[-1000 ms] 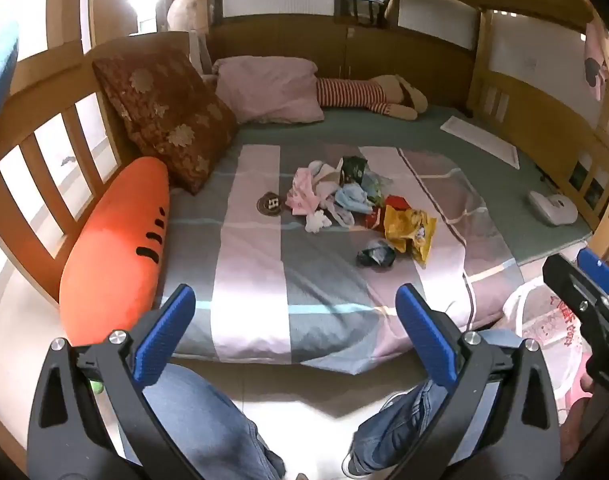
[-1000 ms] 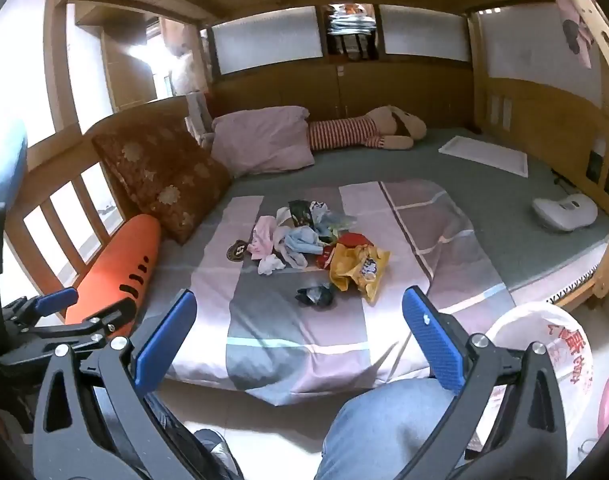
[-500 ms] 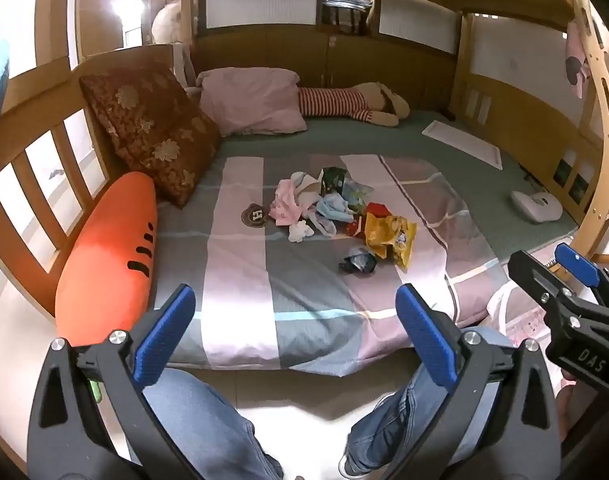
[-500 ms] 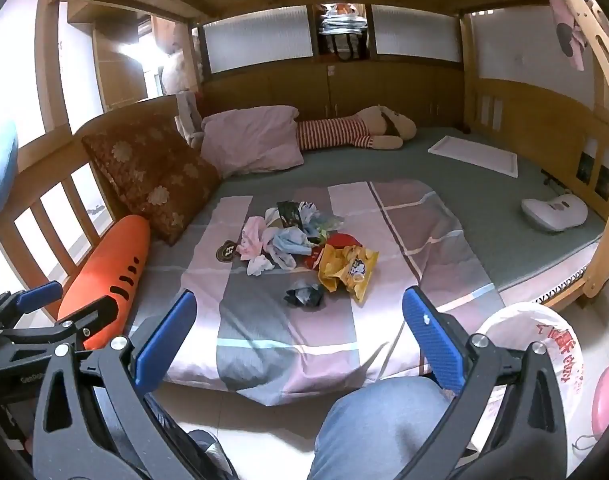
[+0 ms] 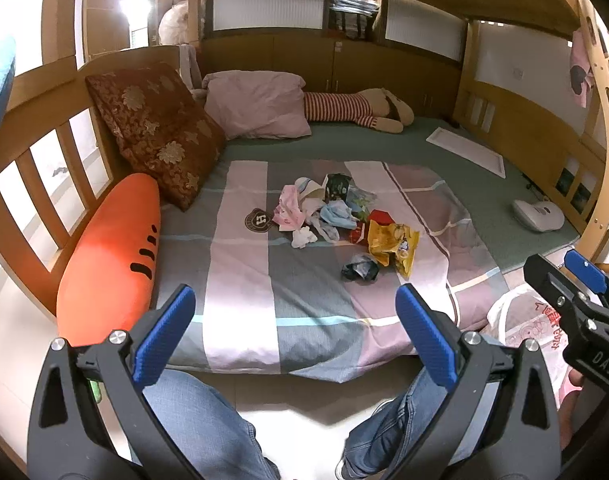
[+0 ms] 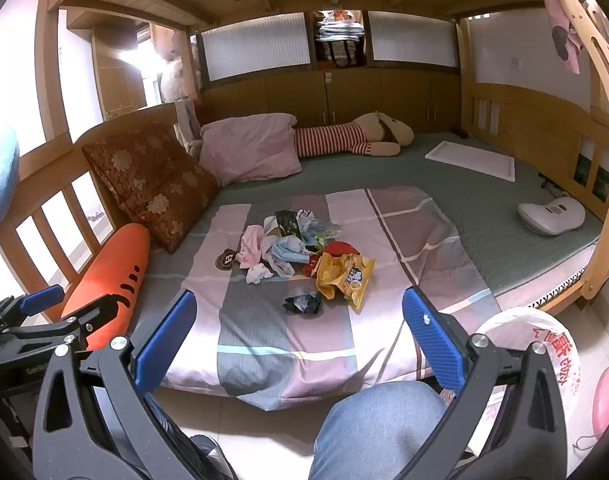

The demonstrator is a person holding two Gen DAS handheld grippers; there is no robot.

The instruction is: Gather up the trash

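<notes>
A pile of trash (image 5: 336, 216) lies mid-bed on a striped blanket (image 5: 240, 280): a yellow snack bag (image 5: 394, 244), a dark crumpled wrapper (image 5: 360, 267), pink and blue scraps and white tissue. The same pile (image 6: 300, 248) shows in the right wrist view, with the yellow bag (image 6: 344, 276) and dark wrapper (image 6: 302, 302). A white plastic bag (image 6: 532, 356) stands on the floor at the bed's right corner, also in the left wrist view (image 5: 532, 328). My left gripper (image 5: 294, 336) and right gripper (image 6: 298, 336) are open and empty, held above the floor, short of the bed.
An orange carrot cushion (image 5: 112, 256) lies along the wooden rail (image 5: 28, 184). A brown cushion (image 5: 156, 132), pink pillow (image 5: 256, 104), striped plush toy (image 5: 356, 110), white tray (image 5: 466, 156) and white device (image 5: 538, 214) sit on the bed. The person's jeans-clad legs (image 5: 196, 420) are below.
Both grippers have drawn back and risen a little, so the bed and trash pile look smaller and farther. Both stay open and empty.
</notes>
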